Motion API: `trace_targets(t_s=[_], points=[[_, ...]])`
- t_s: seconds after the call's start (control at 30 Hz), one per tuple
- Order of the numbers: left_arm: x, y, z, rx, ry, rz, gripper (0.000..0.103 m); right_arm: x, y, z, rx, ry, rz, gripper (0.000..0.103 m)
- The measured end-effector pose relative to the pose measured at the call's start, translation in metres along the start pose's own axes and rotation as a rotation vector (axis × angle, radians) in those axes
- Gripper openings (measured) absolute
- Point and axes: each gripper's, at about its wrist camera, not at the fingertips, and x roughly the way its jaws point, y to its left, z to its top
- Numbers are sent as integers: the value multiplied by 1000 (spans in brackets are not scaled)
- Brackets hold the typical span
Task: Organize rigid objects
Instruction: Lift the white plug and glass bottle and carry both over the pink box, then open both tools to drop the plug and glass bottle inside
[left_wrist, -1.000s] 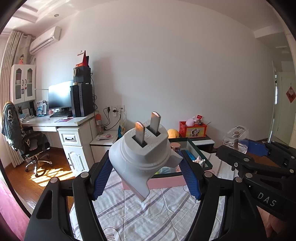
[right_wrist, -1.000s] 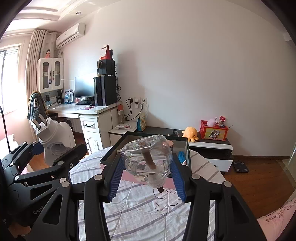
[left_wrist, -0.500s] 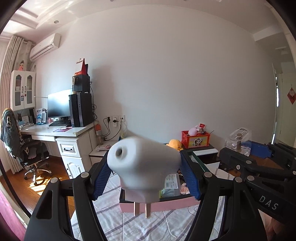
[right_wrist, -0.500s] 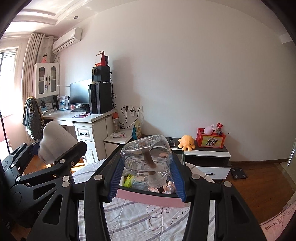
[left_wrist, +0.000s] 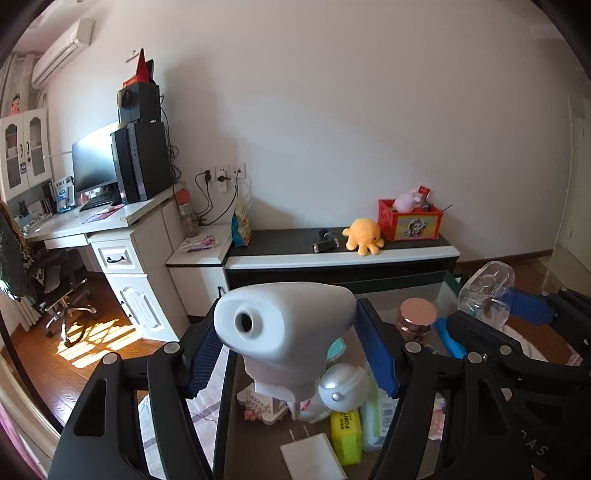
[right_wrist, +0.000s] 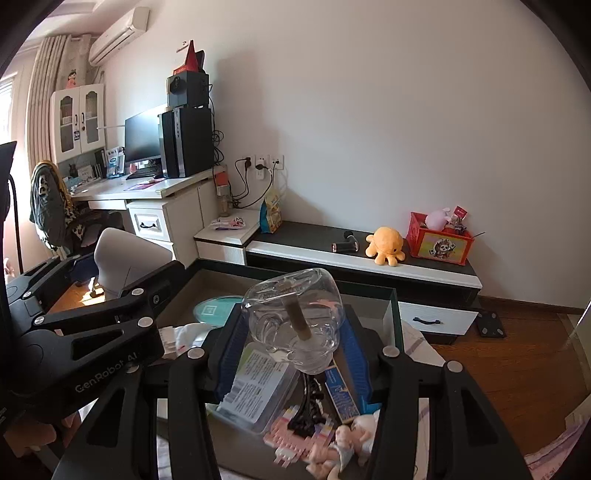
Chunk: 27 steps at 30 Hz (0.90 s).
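The left gripper (left_wrist: 291, 354), jaws closing, clamps a large grey plastic plug model (left_wrist: 284, 328), prongs pointing down; the right gripper (right_wrist: 291, 350) grips a clear glass bottle (right_wrist: 295, 321) upright over the box (right_wrist: 391, 314).

Counted across both views
Two grippers (left_wrist: 291, 354) (right_wrist: 288, 354); one white plug (left_wrist: 284, 328), one clear jar (right_wrist: 295, 317), one box (right_wrist: 391, 306), one orange octopus toy (right_wrist: 386, 245).
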Motion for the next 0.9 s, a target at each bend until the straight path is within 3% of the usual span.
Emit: trace_targets(t_s=[0.23,0.43,0.5,0.67,0.77,0.9], points=[[60,-6,-3,14,139,17,63,50,-10,-4,-1,98,-19,51],[51,-4,-7,7,111,24,72,54,-12,-3,19,115,-28,52],[50,-2,-8,-2,114,38,76,55,-15,-3,35,124,-33,59],[41,14,-10,-55,100,58,98,48,-25,-4,103,116,-23,81],[31,19,-10,-74,92,40,101,42,-30,-6,139,123,18,83],[19,22,-13,-78,99,19,102,30,-26,-7,131,127,6,87]])
